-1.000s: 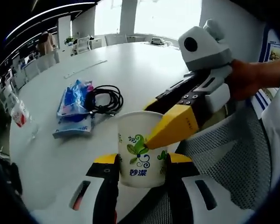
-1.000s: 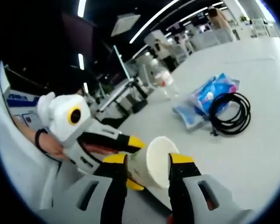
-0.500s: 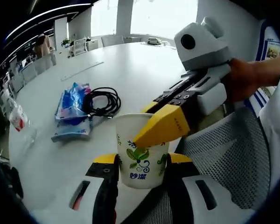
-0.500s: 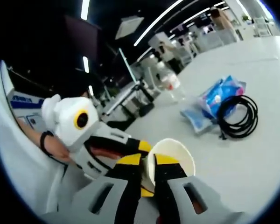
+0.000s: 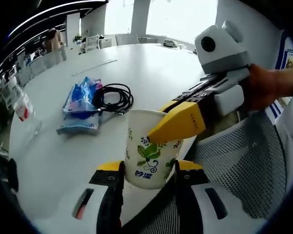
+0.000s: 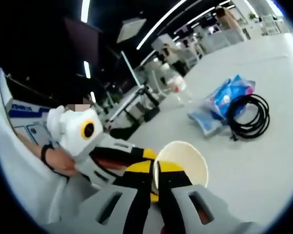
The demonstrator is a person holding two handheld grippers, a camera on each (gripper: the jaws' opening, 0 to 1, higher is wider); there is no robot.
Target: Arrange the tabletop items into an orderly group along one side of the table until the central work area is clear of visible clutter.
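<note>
from my feed this looks like an open-plan office. a big pale meeting table (image 5: 151, 68) fills the middle of the left gripper view, with bright windows (image 5: 183, 17) along the top and chairs (image 5: 93, 43) at the upper left. a mesh office chair (image 5: 249, 170) sits lower right. long ceiling strip lights (image 6: 158, 24) run across the top of the right gripper view, above what may be desks, too blurred to confirm.

Daylight from windows (image 5: 161, 17) beyond the worktop (image 5: 151, 68) washes its far edge pale in the left gripper view. The right gripper view is dimmer, lit by ceiling strip lights (image 6: 158, 24), softly blurred; fisheye bending curves both views' edges.
</note>
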